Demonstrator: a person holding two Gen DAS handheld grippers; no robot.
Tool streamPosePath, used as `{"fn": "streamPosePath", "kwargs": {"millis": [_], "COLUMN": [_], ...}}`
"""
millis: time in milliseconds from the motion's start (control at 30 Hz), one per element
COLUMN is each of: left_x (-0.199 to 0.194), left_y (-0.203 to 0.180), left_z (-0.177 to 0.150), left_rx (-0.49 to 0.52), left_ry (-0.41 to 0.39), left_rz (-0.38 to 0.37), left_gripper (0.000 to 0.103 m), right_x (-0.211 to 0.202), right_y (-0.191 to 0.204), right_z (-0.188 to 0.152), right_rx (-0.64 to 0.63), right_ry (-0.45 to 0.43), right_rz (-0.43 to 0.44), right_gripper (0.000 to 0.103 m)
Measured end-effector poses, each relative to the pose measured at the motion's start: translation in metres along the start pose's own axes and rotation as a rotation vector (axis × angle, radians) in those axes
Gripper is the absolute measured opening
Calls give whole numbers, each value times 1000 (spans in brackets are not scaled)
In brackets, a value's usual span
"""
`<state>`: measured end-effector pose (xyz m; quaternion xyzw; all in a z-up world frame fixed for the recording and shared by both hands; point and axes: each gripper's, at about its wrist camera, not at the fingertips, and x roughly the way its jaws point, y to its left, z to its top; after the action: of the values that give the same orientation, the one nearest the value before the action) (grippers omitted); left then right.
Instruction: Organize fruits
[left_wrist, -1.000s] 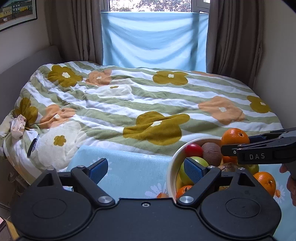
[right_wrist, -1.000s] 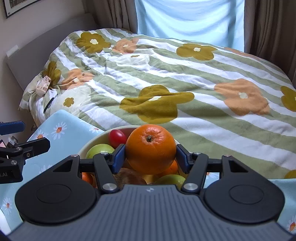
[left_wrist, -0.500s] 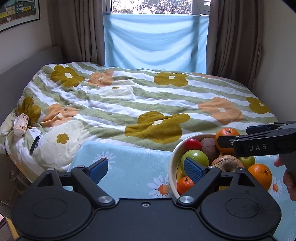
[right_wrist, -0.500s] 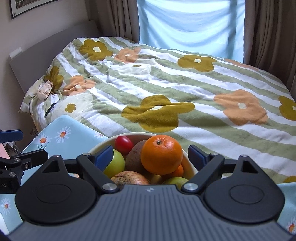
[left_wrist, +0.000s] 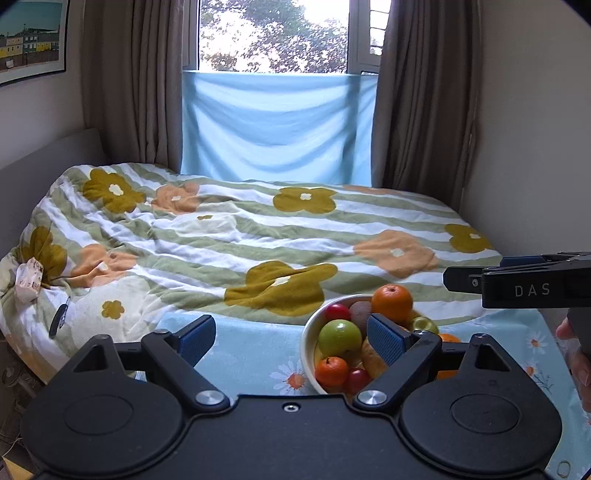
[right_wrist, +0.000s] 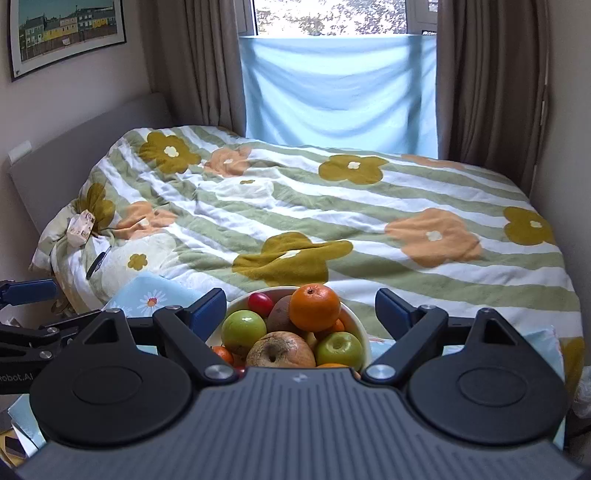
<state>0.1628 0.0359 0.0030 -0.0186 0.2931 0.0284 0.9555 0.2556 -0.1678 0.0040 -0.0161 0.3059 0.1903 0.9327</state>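
A cream bowl (left_wrist: 307, 339) (right_wrist: 360, 325) full of fruit stands on the blue daisy tablecloth (left_wrist: 251, 350). A large orange (right_wrist: 314, 307) (left_wrist: 392, 302) rests on top of the pile, beside green apples (right_wrist: 243, 326), a small red fruit (right_wrist: 260, 302) and a browned apple (right_wrist: 280, 349). Another orange (left_wrist: 447, 338) lies on the cloth right of the bowl. My right gripper (right_wrist: 301, 308) is open and empty, above and behind the bowl; it shows in the left wrist view (left_wrist: 491, 282). My left gripper (left_wrist: 291, 334) is open and empty, left of the bowl.
A bed with a striped flowered duvet (left_wrist: 258, 229) lies just beyond the table. A small white box (left_wrist: 27, 280) and a dark object (left_wrist: 59, 317) lie on its left side. Curtains and a blue cloth (left_wrist: 277, 125) cover the window.
My right gripper opened and let the large orange go onto the pile in the bowl, then drew back and up. Both grippers have risen, away from the bowl.
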Motion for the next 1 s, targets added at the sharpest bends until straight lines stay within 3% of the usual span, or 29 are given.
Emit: {"fn": "streamPosePath", "kwargs": {"millis": [367, 467, 767, 1000], "left_x": [-80, -95, -120, -129], "left_y": [-9, -10, -13, -17], "left_z": [-14, -24, -53, -65], "left_rx": [37, 48, 77, 82], "left_ry": [-45, -43, -20, -23], "left_rz": [-104, -110, -102, -93], "left_gripper": [92, 98, 101, 102], "right_x": [-132, -157, -196, -203], "right_y": [22, 28, 35, 34], "right_z": [-39, -58, -107, -121], "right_rx": [76, 92, 133, 151], "right_ry": [-48, -32, 9, 25], "right_rz": [-193, -252, -331, -339], "right_gripper": [103, 103, 103, 103]}}
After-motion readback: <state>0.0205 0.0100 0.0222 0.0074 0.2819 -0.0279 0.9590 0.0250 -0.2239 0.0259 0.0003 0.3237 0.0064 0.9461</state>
